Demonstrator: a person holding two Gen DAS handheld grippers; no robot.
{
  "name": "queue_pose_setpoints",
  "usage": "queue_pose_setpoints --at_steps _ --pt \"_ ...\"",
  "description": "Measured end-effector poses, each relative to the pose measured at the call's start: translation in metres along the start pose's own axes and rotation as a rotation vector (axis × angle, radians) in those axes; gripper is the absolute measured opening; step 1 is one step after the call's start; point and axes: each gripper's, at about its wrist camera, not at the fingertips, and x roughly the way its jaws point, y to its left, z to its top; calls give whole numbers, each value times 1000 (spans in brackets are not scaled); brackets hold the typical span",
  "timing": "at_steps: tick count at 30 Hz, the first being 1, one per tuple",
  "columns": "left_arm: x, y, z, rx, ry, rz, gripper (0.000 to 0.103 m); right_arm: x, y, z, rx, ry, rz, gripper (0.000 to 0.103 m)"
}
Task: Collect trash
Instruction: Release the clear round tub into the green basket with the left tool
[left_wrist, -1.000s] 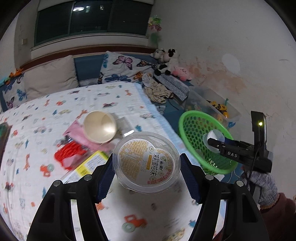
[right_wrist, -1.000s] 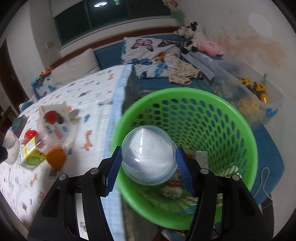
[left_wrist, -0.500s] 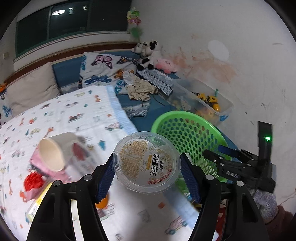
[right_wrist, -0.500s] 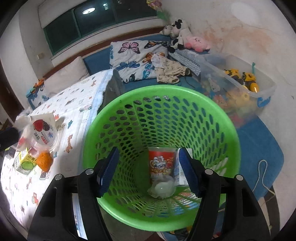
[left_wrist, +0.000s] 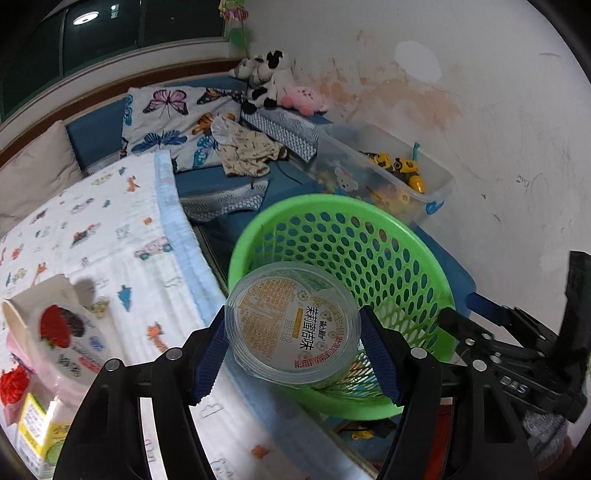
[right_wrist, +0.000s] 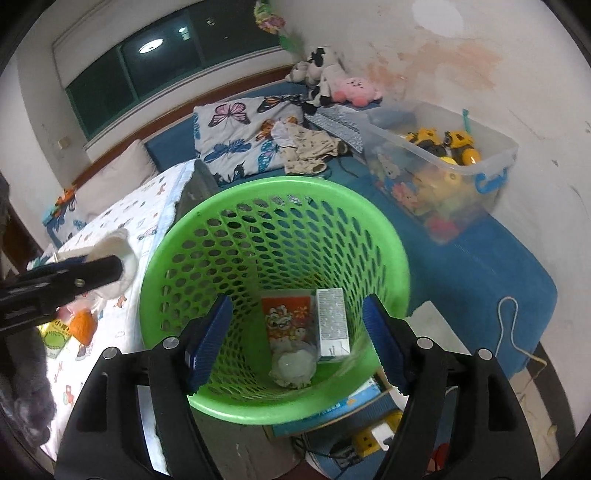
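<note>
The clear tub (left_wrist: 293, 332) is clamped between the pads of the left gripper (left_wrist: 295, 349) and is held at the near rim of the green basket (left_wrist: 388, 258). The right gripper (right_wrist: 297, 341) is poised over the basket with nothing between its jaws, which have just been opening. A crumpled cup (right_wrist: 293, 367), a red packet (right_wrist: 286, 319) and a carton (right_wrist: 332, 325) are seen on the basket floor.

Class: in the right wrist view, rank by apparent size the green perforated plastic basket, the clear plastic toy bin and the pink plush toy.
1. Green perforated plastic basket, though it sits nearest the camera, which inflates it.
2. Clear plastic toy bin.
3. Pink plush toy, farthest away, so likely understated.
</note>
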Motion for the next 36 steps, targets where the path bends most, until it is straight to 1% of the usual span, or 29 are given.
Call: queue_pose_setpoints --at_steps 4,5,6,8,12,14,19,24,26,31,33,36 --pt "12 -5 0 -11 27 -17 68 -4 -5 -3 11 -4 -6 74" --pt "14 -6 0 -11 28 -22 70 -5 -6 -4 11 -4 -9 74" --pt "15 -7 0 -10 28 -23 76 -5 -6 -5 11 -4 -10 74" --pt "16 -9 0 -8 23 -33 80 -5 -7 -7 16 -2 -8 74" --pt "9 -10 -2 -3 11 -58 83 -5 -6 -9 18 0 -6 74" --pt "2 -8 -5 2 1 -53 83 -7 -3 -9 14 0 -4 74" --pt "-24 4 -15 10 -37 -17 83 -12 7 -10 -6 -4 15 74" --pt "-54 23 -33 20 -70 58 83 -16 23 -12 -33 -7 38 75" --pt "-64 34 -40 12 -79 74 83 -16 33 -12 -48 -5 54 75" --pt "-87 66 -59 2 -92 151 82 -20 57 -12 -85 -5 86 76" --pt "-92 81 -64 -5 -89 183 78 -20 67 -11 -100 -5 96 76" --pt "-99 107 -72 -21 -81 220 75 -21 84 -10 -126 -4 118 76"
